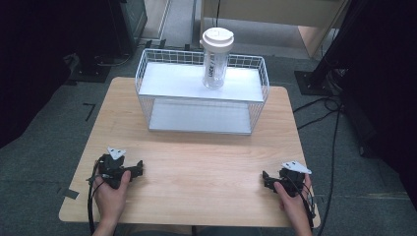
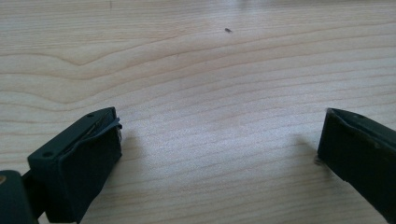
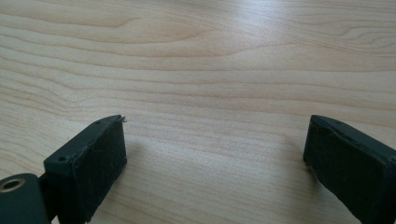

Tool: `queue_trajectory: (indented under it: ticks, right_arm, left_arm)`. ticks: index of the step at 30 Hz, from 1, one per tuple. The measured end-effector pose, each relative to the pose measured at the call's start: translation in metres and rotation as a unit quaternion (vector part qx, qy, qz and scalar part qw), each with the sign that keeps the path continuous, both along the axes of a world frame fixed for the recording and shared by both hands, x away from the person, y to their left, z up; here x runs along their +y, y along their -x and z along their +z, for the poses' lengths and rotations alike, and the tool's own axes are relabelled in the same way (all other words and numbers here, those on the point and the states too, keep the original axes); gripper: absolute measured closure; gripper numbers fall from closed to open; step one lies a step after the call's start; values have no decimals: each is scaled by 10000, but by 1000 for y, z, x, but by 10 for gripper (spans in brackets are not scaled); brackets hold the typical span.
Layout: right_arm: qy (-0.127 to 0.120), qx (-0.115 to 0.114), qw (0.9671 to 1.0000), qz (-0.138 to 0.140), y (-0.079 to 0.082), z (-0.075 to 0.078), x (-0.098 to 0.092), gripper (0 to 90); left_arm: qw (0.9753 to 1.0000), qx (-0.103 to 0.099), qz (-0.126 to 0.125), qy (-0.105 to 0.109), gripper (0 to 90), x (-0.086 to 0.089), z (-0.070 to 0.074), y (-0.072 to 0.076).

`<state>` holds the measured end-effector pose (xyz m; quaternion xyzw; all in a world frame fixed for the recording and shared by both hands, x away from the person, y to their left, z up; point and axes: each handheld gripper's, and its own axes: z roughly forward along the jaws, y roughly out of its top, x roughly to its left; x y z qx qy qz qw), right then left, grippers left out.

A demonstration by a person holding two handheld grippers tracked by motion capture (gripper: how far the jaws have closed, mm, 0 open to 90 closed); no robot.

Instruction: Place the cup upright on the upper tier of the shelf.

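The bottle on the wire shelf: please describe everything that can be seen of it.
The bottle is a clear, plastic-looking tumbler with a wide cream-white lid that has a small raised spout or cap. Dark lettering runs down its side, too small to read. It stands upright on the top level of the white wire shelf, toward the middle right. Only the shelf surface touches it; both grippers are far from it, near the table's front edge.

The wire rack (image 1: 202, 93) stands at the table's (image 1: 196, 162) far edge. On the rack's upper shelf, right of centre, stands the bottle (image 1: 216, 58). Before the rack, the left gripper (image 1: 139, 168) and right gripper (image 1: 265, 178) rest near the table's front corners.
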<state>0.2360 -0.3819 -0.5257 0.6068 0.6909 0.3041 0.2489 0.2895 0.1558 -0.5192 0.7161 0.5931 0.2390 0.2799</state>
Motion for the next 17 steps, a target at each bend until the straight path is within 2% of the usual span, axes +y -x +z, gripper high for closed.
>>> queue_trajectory:
  ticks: [17]
  right_arm:
    - [11,-2,10000,-63,1,0,1,59]
  left_arm:
    - [10000,6,-6,2,0,0,0,0]
